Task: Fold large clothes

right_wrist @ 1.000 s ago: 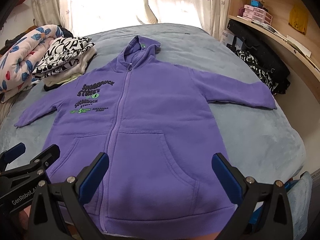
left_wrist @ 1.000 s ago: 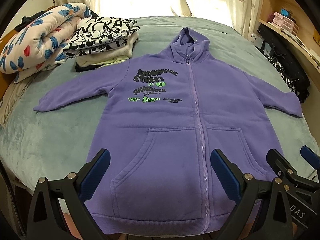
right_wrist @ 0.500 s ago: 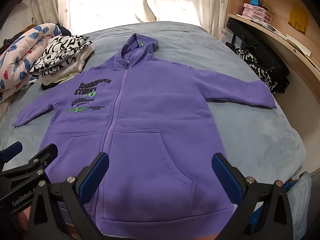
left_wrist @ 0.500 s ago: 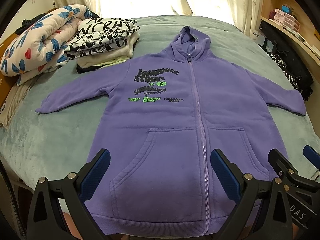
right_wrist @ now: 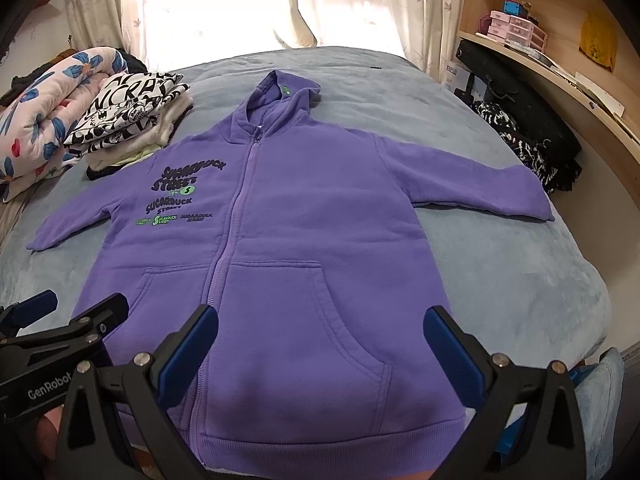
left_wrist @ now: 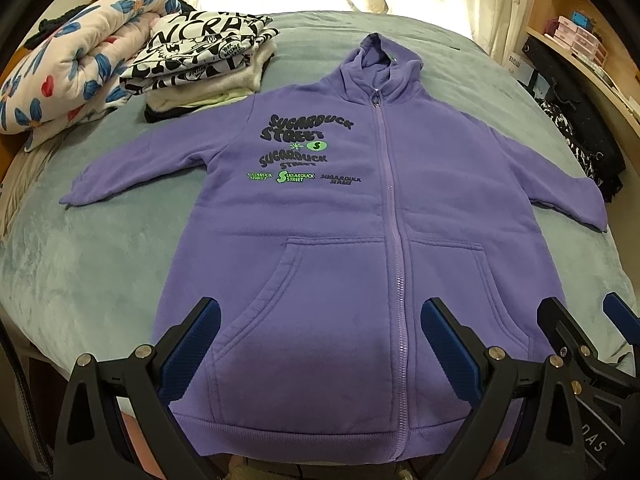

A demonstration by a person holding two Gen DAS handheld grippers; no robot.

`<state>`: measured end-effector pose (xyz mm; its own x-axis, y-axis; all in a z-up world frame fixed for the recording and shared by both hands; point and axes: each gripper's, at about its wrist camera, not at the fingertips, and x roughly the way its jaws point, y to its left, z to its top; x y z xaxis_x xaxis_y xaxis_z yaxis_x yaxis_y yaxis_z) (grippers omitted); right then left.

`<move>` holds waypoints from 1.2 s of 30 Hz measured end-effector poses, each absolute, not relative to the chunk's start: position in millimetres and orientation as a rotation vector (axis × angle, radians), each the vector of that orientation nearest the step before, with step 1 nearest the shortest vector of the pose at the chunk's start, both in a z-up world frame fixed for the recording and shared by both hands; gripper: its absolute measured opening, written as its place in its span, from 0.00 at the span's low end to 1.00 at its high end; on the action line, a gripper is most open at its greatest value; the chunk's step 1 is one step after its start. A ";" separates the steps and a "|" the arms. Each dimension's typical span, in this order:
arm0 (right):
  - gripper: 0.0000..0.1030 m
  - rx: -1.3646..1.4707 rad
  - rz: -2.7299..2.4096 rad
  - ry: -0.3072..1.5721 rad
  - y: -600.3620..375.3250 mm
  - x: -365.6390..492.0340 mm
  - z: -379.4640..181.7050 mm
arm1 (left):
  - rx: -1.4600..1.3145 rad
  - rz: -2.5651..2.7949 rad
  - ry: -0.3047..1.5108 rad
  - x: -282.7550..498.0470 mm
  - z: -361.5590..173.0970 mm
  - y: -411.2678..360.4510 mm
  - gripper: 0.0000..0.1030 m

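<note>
Both grippers hang wide open and empty over the hem: left gripper (left_wrist: 320,344), right gripper (right_wrist: 320,344), which reads "GenRobot" on the left one's body; beneath them the purple hoodie (left_wrist: 360,220) lies flat, zipped, face up on the grey-blue bed (left_wrist: 88,248), sleeves spread, chest printed "SUGARDUCK STREET" in black and green; beyond its sleeve sit folded clothes (left_wrist: 200,56) and a floral quilt (left_wrist: 68,52).

hoodie (left_wrist: 340,240) flat on bed (left_wrist: 80,260), folded pile (left_wrist: 204,64) behind-left
</note>
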<state>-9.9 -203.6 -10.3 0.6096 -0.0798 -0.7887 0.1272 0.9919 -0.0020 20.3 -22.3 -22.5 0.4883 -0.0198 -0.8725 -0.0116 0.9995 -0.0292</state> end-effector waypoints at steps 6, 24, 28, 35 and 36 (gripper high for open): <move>1.00 0.058 -0.118 0.906 -203.9 -11.4 -9.7 | -0.021 0.000 1.049 18.0 -20.5 -24.8 0.96; 1.00 0.081 -0.098 0.863 -213.6 -18.4 0.9 | -0.008 0.007 0.975 7.6 -2.3 -34.6 0.96; 1.00 0.091 -0.096 0.856 -220.6 -18.6 3.2 | -0.004 -0.004 0.965 8.5 1.4 -39.8 0.96; 1.00 0.122 -0.090 0.838 -238.2 -15.5 9.9 | -0.003 -0.033 0.948 14.1 11.9 -53.3 0.96; 1.00 0.125 -0.088 0.834 -240.8 -14.7 11.4 | -0.006 -0.040 0.944 15.5 14.0 -55.7 0.96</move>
<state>-14.7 -240.8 11.4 0.6693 -0.0289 -0.7425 0.1269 0.9890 0.0760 15.5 -55.7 14.0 0.5857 -0.0369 -0.8097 0.0313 0.9992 -0.0228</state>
